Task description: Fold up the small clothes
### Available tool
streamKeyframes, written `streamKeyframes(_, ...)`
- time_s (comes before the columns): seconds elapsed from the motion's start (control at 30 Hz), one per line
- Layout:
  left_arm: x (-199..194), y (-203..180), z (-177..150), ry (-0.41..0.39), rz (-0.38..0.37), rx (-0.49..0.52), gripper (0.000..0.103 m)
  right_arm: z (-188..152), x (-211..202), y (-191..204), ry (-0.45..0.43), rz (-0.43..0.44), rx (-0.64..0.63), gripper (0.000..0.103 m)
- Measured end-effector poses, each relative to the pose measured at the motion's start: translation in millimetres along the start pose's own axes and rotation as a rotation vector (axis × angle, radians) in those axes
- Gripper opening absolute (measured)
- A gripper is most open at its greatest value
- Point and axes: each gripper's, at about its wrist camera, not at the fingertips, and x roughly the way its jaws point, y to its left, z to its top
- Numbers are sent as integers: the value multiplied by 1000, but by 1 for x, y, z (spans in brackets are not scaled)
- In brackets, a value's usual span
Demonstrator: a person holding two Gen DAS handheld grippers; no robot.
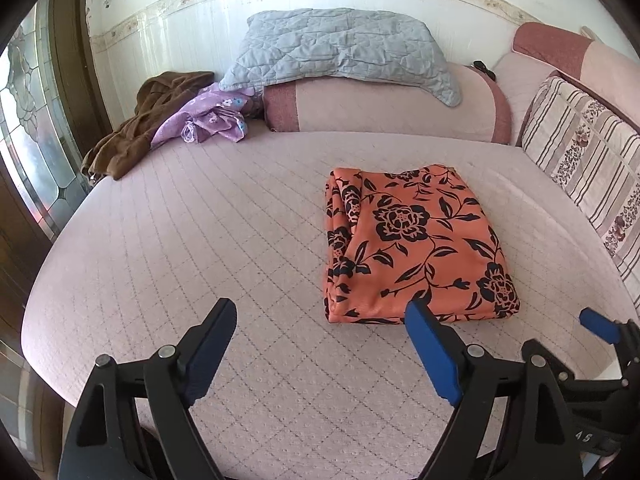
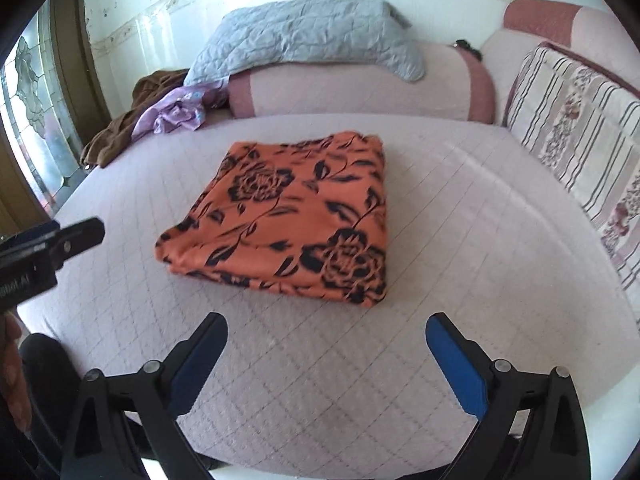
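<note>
Folded orange garment [image 1: 412, 248] lies flat (both hand-held grippers spread, empty)

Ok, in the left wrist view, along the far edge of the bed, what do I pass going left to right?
Brown garment → crumpled purple floral garment → grey quilted pillow lying on the pink bolster → striped floral cushion. The folded orange floral garment sits nearer, out of that row.
</note>
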Motion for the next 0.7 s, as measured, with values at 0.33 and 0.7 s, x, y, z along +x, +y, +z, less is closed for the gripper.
streamKeyframes(0.33,2,-3,4,5,19,6,87,13,-2,3,-18,-65,-49,101)
streamKeyframes(0.7,7,0,8,16,39,-10,87,20,6,10,-10,-73,-80,101)
